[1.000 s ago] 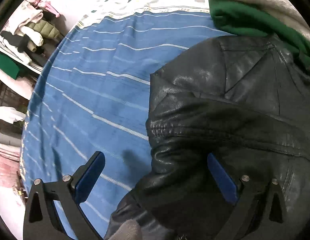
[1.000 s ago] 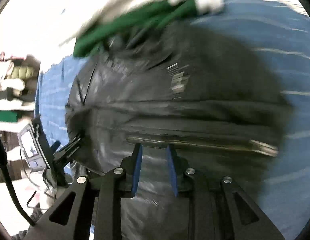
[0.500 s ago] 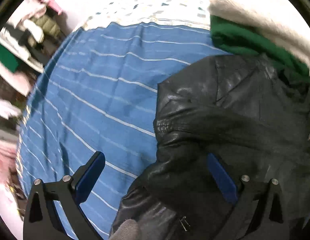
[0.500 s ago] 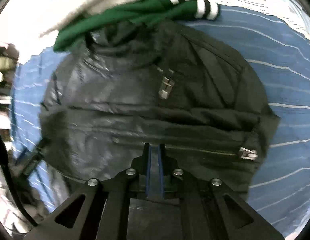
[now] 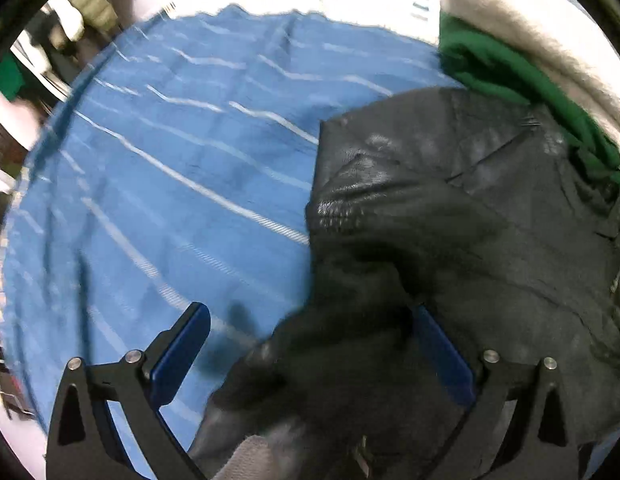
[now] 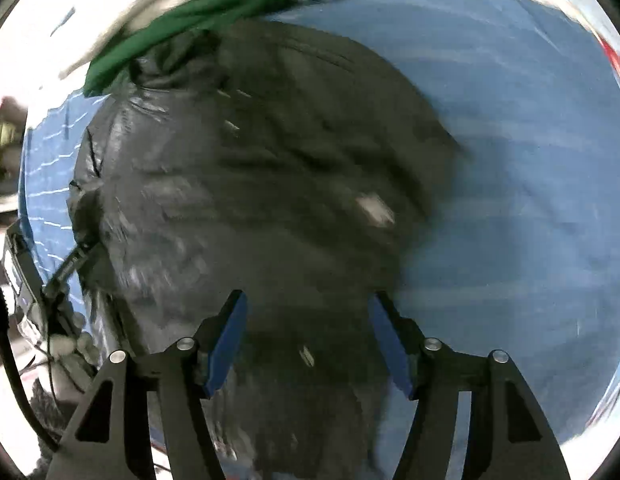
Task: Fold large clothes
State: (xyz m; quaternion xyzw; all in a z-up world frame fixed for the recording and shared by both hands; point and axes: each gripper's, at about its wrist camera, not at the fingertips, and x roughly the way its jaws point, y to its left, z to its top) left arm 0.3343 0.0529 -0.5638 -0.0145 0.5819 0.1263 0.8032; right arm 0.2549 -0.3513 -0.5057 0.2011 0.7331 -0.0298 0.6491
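Right hand-held gripper now apart, jacket released.

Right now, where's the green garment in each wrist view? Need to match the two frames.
Left wrist: green garment at upper right, between the pale fuzzy fabric and the far edge of the black leather jacket.
Right wrist: green garment at upper left, blurred, just beyond the jacket's far edge.
Shared landmark: the blue striped sheet under the jacket, left of it in the left view, mostly right of it in the right view.
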